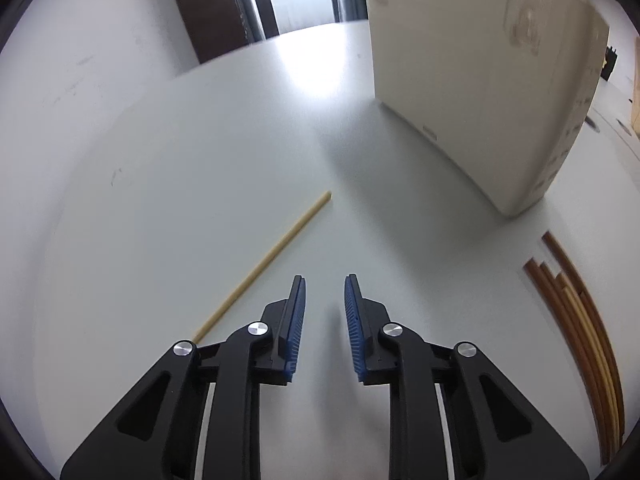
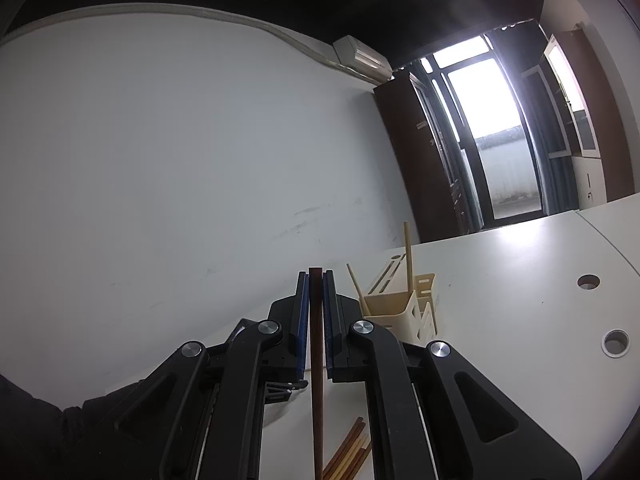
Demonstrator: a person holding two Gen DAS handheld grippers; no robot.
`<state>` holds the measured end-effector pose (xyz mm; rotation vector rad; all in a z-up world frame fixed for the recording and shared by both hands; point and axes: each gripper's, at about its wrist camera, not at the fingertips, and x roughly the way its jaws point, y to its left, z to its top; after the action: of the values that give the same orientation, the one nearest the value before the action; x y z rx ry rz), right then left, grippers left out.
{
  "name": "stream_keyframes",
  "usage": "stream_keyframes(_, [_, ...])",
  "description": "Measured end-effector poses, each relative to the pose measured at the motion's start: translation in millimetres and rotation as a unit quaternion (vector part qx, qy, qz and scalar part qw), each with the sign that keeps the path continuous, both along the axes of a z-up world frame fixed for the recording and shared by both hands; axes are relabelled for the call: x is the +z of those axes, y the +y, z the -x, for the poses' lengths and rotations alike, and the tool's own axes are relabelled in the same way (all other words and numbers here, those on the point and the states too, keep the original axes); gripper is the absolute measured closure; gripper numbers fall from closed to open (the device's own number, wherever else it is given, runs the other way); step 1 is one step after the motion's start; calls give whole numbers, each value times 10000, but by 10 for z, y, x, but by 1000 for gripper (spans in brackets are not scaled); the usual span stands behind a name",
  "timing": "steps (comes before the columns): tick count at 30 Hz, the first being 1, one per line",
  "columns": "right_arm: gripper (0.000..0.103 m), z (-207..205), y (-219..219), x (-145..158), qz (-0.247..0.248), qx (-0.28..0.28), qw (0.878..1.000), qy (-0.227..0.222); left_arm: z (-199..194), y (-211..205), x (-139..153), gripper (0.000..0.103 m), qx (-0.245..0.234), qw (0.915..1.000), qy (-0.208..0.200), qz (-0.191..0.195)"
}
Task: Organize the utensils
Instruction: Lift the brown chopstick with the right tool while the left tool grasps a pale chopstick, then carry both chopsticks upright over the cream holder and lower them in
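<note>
My left gripper (image 1: 325, 280) hangs open over the white table (image 1: 200, 160), nothing between its blue pads. A pale chopstick (image 1: 264, 264) lies just left of it on the table. The cream utensil holder (image 1: 472, 92) stands at the upper right. My right gripper (image 2: 316, 276) is shut on a dark brown chopstick (image 2: 317, 380), held upright between the pads. Beyond it stands the cream utensil holder (image 2: 400, 308) with two pale chopsticks (image 2: 408, 256) sticking up from it.
A bundle of brown and tan chopsticks (image 1: 580, 320) lies at the right of the left wrist view; the same chopsticks (image 2: 348, 452) show below the right gripper. Round cable holes (image 2: 616, 342) mark the table. A dark sleeve (image 2: 40, 432) is at lower left.
</note>
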<state>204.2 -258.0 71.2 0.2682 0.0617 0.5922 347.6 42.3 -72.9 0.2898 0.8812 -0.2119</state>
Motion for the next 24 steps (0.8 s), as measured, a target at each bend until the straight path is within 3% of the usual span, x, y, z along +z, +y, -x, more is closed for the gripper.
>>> stream_keyframes(1, [96, -11, -7, -4, -9, 8, 10000, 18, -34, 21, 112, 27, 54, 9995, -303, -71])
stream_keyframes(2, [96, -20, -11, -10, -27, 9, 10000, 52, -93, 58, 201, 13, 88, 9983, -563, -117])
stream_keyframes(3, [96, -39, -16, -14, -47, 12, 10000, 78, -211, 108, 264, 11, 36, 9978, -657, -63])
stream_keyframes(5, [96, -44, -9, -34, -74, 22, 9999, 108, -550, 214, 217, 17, 71, 9994, -339, -55])
stream_keyframes(8, [96, -68, -20, -65, -46, -2, 9998, 195, -981, 369, -64, 39, 7, 9997, 250, -50])
stream_keyframes(9, [96, -66, -19, -77, -27, -11, 9998, 220, -1044, 381, -165, 54, -98, 9988, 473, -70])
stream_keyframes(12, [96, -50, -55, -84, 22, -69, 9997, 248, -1029, 436, -183, 57, -347, 9980, 476, 226])
stream_keyframes(14, [96, -60, -80, -84, 2, -103, 9996, 261, -1035, 510, -195, 72, -425, 9964, 564, 478])
stream_keyframes(15, [96, -77, -97, -79, -27, -101, 9996, 276, -1034, 528, -199, 90, -438, 9960, 571, 527])
stream_keyframes(16, [96, -82, -98, -83, -47, -101, 9996, 278, -1031, 531, -201, 95, -424, 9966, 557, 436])
stream_keyframes(22, [96, -43, -64, -142, -138, -124, 9994, 278, -955, 604, -160, 99, -385, 9976, 541, 204])
stream_keyframes(24, [96, -21, -68, -135, -158, -122, 9995, 245, -889, 674, 0, 99, -308, 9976, 409, 463])
